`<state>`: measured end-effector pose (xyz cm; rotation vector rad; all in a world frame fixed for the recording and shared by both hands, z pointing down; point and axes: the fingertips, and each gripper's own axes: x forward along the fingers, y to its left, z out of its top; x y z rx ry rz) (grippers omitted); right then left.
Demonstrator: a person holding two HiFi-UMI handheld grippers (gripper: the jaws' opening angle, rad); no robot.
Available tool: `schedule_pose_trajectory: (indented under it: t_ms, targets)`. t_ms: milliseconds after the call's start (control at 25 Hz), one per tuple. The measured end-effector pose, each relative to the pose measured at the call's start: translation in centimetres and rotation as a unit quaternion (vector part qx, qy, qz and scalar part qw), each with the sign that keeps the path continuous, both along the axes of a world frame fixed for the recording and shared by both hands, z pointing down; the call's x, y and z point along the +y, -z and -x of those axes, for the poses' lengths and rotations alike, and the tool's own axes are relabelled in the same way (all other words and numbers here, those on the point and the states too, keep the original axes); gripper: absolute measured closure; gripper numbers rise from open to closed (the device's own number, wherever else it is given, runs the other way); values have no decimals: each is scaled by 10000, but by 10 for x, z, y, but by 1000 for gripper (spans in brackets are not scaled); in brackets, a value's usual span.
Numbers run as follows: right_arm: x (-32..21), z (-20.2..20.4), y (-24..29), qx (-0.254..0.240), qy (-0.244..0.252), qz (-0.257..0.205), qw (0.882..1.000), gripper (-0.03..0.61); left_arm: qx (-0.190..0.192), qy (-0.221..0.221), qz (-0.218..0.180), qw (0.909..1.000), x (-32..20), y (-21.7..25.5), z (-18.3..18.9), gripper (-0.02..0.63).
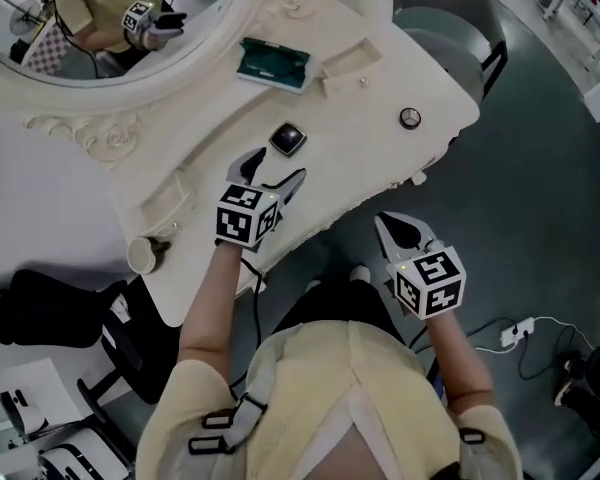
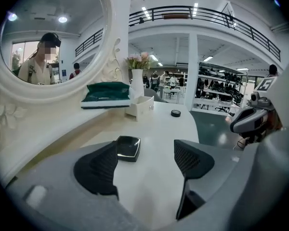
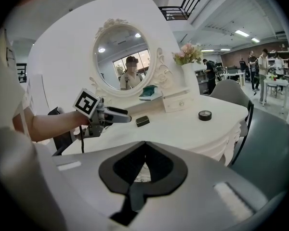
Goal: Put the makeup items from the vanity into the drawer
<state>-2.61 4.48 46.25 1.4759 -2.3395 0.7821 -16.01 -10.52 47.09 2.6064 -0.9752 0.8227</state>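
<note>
A black square compact [image 1: 288, 139] lies on the white vanity top [image 1: 360, 148]. My left gripper [image 1: 270, 178] hovers just short of it, jaws wide open and empty. In the left gripper view the compact [image 2: 128, 147] sits just ahead of the left finger [image 2: 98, 170], untouched. Farther right lies a small round black item [image 1: 410, 118]. A green case [image 1: 273, 65] rests on the shelf under the mirror, beside a small white drawer [image 1: 355, 60]. My right gripper [image 1: 400, 233] hangs off the vanity's front edge, shut and empty [image 3: 144, 146].
An oval mirror [image 1: 100, 18] fills the back left. A cup [image 1: 145, 255] stands at the vanity's left end. A grey chair [image 1: 450, 28] sits beyond the right end, and a black chair [image 1: 40, 313] at the lower left. A vase of flowers [image 3: 188, 57] stands beside the mirror.
</note>
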Motion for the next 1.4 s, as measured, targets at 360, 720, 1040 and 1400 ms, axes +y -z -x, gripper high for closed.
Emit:
schedule_pose_trajectory:
  t_ms: [360,720,1040,1400]
  targets:
    - [-22,-1,-21,30,112,341,9994,577,-180,77,422,9989,-47,-38,-7,247]
    - [-79,-10,-6,169,151,386,9990,578,-351,67,535,9979,-61,-63,-1,247]
    - [-124,25,-1,3,658,515,9965,577,-300,-12,587,9978,-64,-71,0,250]
    - [-144,38,-4,74,880,663,9939,577,-440,-224,381,9981,-64,-76,-1,276]
